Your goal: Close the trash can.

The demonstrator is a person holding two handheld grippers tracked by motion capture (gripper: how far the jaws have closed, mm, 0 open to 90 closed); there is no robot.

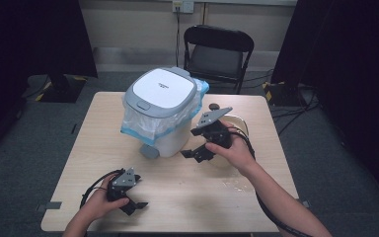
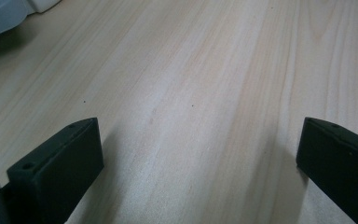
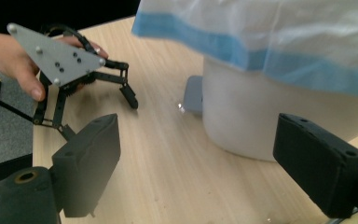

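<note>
A white pedal bin [image 1: 165,111] with a grey lid stands at the middle of the wooden table [image 1: 177,192]. A clear bag with a blue edge [image 1: 143,128] hangs over its rim. My right gripper [image 1: 192,155] hangs open just right of the bin's base, pointing at it, with nothing between its jaws. In the right gripper view its jaws [image 3: 196,158] frame the bin's white wall [image 3: 242,112] and grey pedal [image 3: 193,95]. My left gripper [image 1: 135,207] rests open near the table's front left edge. In the left gripper view its jaws [image 2: 198,154] stand wide over bare wood.
A pale round object [image 1: 238,122] lies behind my right hand. A black folding chair [image 1: 217,52] stands beyond the table's far edge. A wet-looking patch [image 1: 237,183] marks the wood at the front right. Cables trail from both grippers.
</note>
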